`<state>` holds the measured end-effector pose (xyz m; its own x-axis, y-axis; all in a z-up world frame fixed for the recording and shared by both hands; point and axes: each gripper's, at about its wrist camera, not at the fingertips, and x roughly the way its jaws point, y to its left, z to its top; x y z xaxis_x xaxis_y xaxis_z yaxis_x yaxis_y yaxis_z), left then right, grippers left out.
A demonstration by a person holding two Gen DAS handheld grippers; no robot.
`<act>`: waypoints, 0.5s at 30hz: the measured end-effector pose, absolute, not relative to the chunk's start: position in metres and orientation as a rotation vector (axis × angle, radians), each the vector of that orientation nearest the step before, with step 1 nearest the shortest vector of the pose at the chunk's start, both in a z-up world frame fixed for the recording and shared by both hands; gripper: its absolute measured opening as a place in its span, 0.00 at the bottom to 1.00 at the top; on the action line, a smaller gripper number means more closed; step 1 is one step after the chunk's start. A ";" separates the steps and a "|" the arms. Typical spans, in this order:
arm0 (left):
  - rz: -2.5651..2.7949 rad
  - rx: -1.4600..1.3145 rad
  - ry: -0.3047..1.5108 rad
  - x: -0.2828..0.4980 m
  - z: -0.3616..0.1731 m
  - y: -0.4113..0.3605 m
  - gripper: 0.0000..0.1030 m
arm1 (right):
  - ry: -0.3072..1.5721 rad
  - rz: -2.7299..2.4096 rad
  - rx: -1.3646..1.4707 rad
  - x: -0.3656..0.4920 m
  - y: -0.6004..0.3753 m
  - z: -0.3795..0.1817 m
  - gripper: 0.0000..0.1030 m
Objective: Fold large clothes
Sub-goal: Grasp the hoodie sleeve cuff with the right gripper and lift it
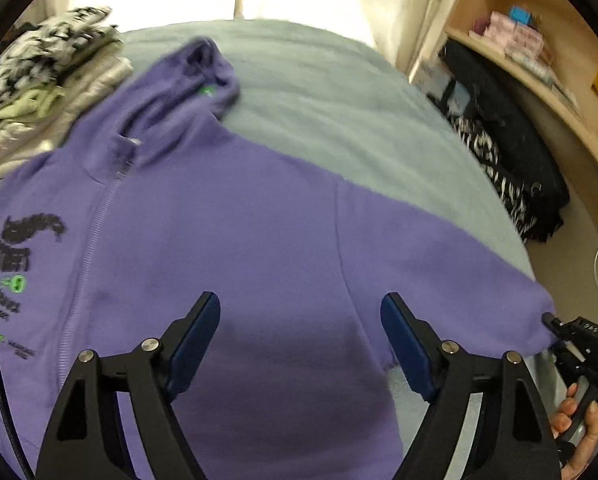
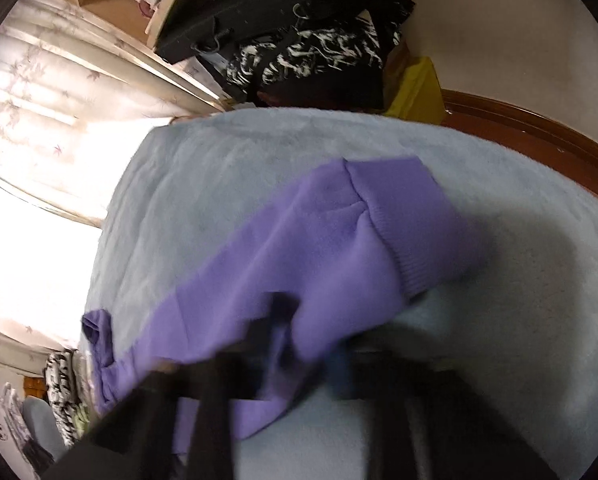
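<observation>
Hoodie (image 1: 227,216), purple, lies zipped and face up on bed (image 1: 339,112). Left gripper (image 1: 301,320) gapes above it; right gripper (image 2: 299,344) pinches sleeve (image 2: 339,240).

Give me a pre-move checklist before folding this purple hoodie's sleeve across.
1. Hoodie lies front up on the grey blanket: ok.
2. Right gripper shut on the sleeve near the cuff: ok, though the picture is blurred.
3. Left gripper over the hoodie's body, pads off the fabric: ok, open.
4. Zipper closed: ok on the part in view.
5. Hood laid flat: not ok, bunched.
6. Stack of folded clothes clear of the fold: ok.
</observation>
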<state>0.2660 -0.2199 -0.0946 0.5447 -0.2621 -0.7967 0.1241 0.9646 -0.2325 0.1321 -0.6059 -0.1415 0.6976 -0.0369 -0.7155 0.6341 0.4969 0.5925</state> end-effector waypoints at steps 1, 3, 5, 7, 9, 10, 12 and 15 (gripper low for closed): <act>-0.222 -0.155 0.935 0.260 -0.089 -0.212 0.79 | 0.662 -0.422 0.946 0.132 -0.597 -0.127 0.11; -0.220 -0.174 0.894 0.253 -0.079 -0.199 0.79 | 0.594 -0.310 0.904 0.137 -0.574 -0.097 0.10; -0.222 -0.221 0.857 0.243 -0.070 -0.181 0.79 | 0.563 -0.212 0.872 0.146 -0.549 -0.073 0.10; -0.208 -0.246 0.837 0.235 -0.065 -0.163 0.79 | 0.544 -0.098 0.800 0.158 -0.511 -0.046 0.10; -0.177 -0.253 0.816 0.228 -0.060 -0.141 0.79 | 0.543 0.025 0.703 0.173 -0.462 -0.022 0.10; -0.164 -0.256 0.807 0.225 -0.057 -0.131 0.79 | 0.554 0.082 0.659 0.180 -0.437 -0.016 0.10; -0.148 -0.267 0.789 0.220 -0.054 -0.110 0.79 | 0.593 0.167 0.572 0.194 -0.391 -0.012 0.10; -0.129 -0.278 0.764 0.214 -0.055 -0.081 0.81 | 0.705 0.226 0.436 0.212 -0.326 -0.032 0.14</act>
<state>0.2140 -0.0811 -0.0553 0.7164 -0.2152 -0.6637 0.0147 0.9557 -0.2939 0.2120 -0.3257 -0.0317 0.7423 0.3434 -0.5754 -0.0544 0.8868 0.4590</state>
